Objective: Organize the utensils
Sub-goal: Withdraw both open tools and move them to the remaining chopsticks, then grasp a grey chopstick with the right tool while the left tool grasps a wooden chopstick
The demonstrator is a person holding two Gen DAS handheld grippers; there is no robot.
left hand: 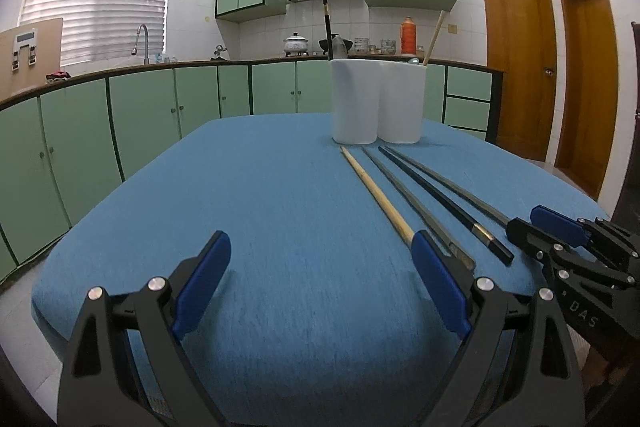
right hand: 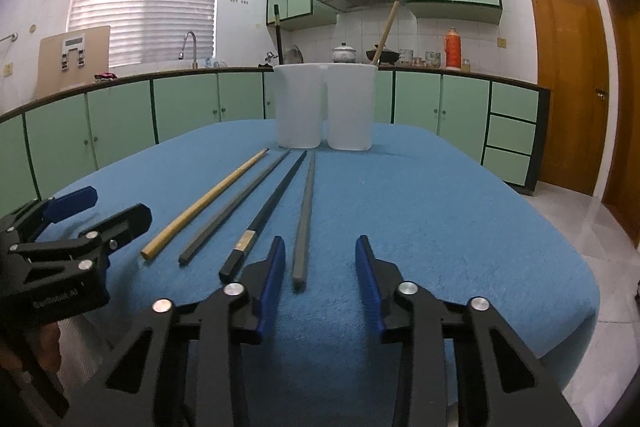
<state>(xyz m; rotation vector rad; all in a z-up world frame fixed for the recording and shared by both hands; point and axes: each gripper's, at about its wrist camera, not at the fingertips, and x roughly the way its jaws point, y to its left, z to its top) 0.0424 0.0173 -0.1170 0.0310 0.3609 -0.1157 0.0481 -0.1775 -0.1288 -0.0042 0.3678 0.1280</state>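
Observation:
Several chopsticks lie side by side on the blue table (right hand: 440,211): a wooden one (right hand: 208,201), a grey one (right hand: 236,207), a black one (right hand: 272,205) and a second grey one (right hand: 306,211). Two white holder cups (right hand: 298,105) (right hand: 350,105) stand behind them; the left holds a black chopstick (right hand: 278,35), the right a wooden one (right hand: 384,33). My right gripper (right hand: 320,257) is open, its jaws on either side of the near end of the rightmost grey chopstick. My left gripper (left hand: 320,251) is open and empty, left of the wooden chopstick (left hand: 376,197).
Green kitchen cabinets and a counter (right hand: 200,99) with sink, pots and an orange flask run behind the table. Wooden doors (right hand: 568,87) stand at the right. The table's edges drop off at front and right.

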